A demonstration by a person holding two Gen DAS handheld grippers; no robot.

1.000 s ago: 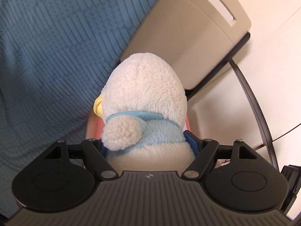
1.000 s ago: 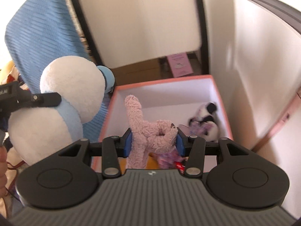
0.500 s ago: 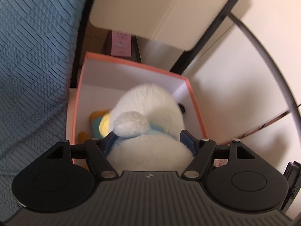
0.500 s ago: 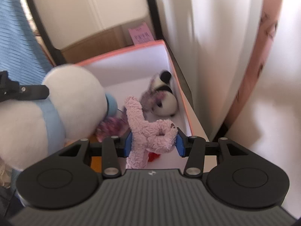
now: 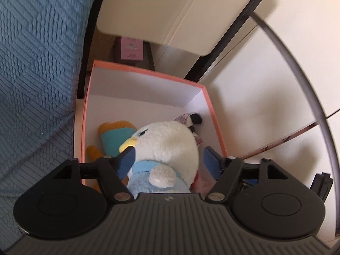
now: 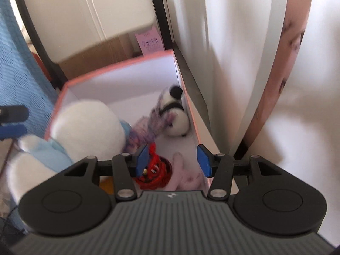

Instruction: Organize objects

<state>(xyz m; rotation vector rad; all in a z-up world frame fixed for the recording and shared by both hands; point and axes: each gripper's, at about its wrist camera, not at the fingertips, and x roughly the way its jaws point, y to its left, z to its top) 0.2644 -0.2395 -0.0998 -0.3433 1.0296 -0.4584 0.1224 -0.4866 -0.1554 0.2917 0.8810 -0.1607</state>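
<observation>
A pink-rimmed white box [image 5: 148, 73] [image 6: 119, 68] sits below both grippers. My left gripper [image 5: 169, 161] is open, its jaws spread wide, with the white duck plush in a blue top [image 5: 167, 146] [image 6: 85, 127] between them, dropping into the box. My right gripper [image 6: 173, 159] is open and empty over the box's right side. The pink plush [image 6: 187, 178] it held lies in the box below it, beside a red toy [image 6: 155, 172]. A black-and-white plush [image 6: 176, 114] [image 5: 194, 119] lies at the far right corner. A teal and orange plush [image 5: 114, 136] lies at the left.
A blue knitted blanket [image 5: 36, 63] [image 6: 14, 80] hangs on the left. A cream cabinet [image 5: 170, 10] with black frame stands behind the box, with a small pink card [image 5: 131, 48] [image 6: 149, 41] under it. A white wall panel [image 6: 223, 63] rises close on the right.
Both grippers opened. The right one dropped the pink plush into the box. The left one let go of the white duck plush, which sinks lower into the box.
</observation>
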